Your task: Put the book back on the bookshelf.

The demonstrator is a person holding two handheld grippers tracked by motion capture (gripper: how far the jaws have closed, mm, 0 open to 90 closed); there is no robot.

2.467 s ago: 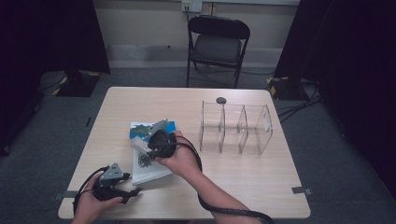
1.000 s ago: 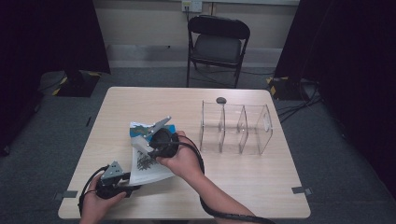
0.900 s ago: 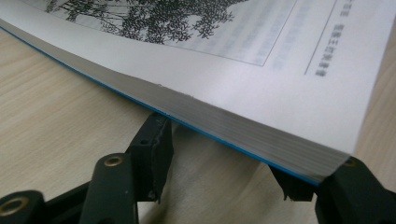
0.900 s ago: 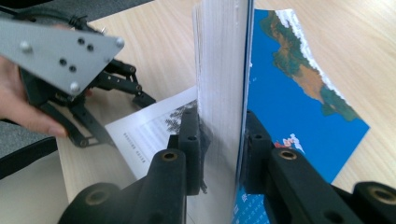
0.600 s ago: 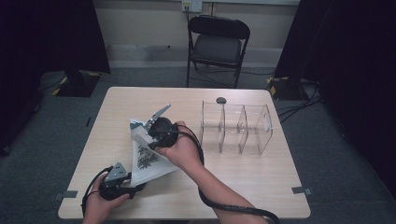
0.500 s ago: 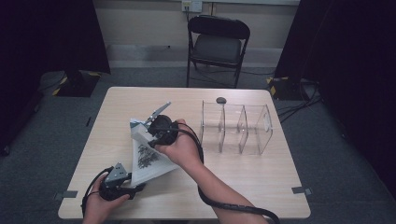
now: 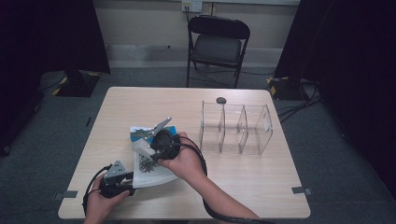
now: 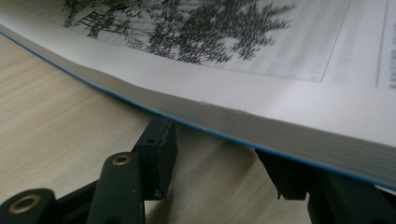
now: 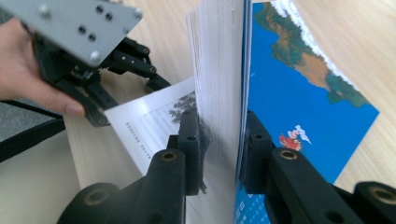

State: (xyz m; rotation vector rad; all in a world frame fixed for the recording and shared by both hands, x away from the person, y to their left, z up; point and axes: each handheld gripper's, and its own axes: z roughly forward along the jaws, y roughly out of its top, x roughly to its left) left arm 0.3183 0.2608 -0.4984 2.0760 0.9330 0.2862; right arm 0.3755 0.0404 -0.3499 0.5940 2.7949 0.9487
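A book with a blue picture cover (image 7: 138,133) lies open on the table, showing a printed page (image 7: 154,170). My right gripper (image 7: 147,149) is shut on the cover and a thick stack of pages (image 9: 219,56) and holds them upright on edge, its pads (image 9: 189,140) pressing from both sides. My left gripper (image 7: 133,185) lies low at the book's near left corner. Its jaws have just been closing. The tips (image 8: 159,135) sit tucked under the page block's edge (image 8: 261,126) with bare table between them, so my left gripper (image 8: 224,158) stands open.
A clear three-compartment organiser (image 7: 236,130) stands to the right of the book, with a small dark round object (image 7: 221,100) behind it. A folding chair (image 7: 217,44) stands beyond the table's (image 7: 261,182) far edge. A cable trails from each gripper.
The right gripper has raised the cover and a stack of pages off the book, baring a printed page, then sunk a little toward me. The left gripper has stayed at the book's corner.
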